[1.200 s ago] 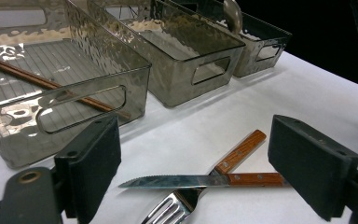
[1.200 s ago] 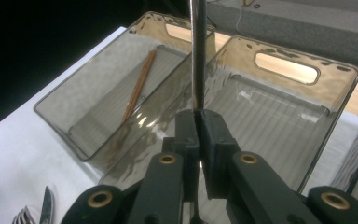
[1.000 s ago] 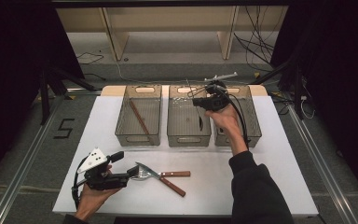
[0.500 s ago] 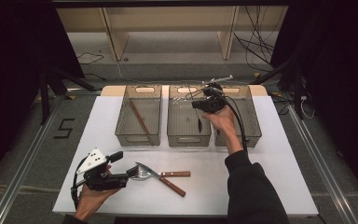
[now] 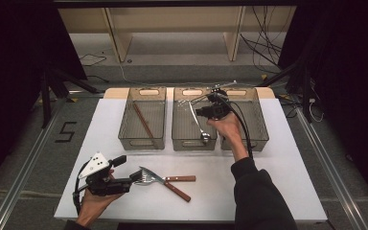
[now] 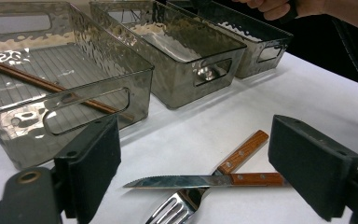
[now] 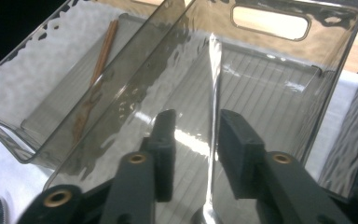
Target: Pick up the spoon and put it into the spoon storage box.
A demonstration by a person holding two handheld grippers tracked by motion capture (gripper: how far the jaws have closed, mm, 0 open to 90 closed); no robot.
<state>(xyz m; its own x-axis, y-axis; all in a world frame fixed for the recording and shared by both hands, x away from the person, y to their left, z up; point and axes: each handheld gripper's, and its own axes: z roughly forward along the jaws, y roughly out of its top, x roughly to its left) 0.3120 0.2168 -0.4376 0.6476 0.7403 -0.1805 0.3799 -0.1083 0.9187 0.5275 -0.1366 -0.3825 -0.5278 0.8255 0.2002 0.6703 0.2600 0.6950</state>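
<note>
A: As the right hand-held gripper point(image 5: 210, 106) hangs over the middle bin point(image 5: 182, 125), what is its state?

B: Its jaws have just been opening; the spoon point(image 7: 213, 116) stands between the pads, unpinched, its bowl at the bin's near end.

A: And the left hand-held gripper point(image 6: 200, 172)?

B: Spread wide, low over the near table point(image 5: 268, 177), knife point(image 6: 205, 180) and fork point(image 6: 177, 207) between its jaws.

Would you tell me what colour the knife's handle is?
Reddish-brown wood with metal rivets on the knife's handle; the left gripper view shows it best.
</note>
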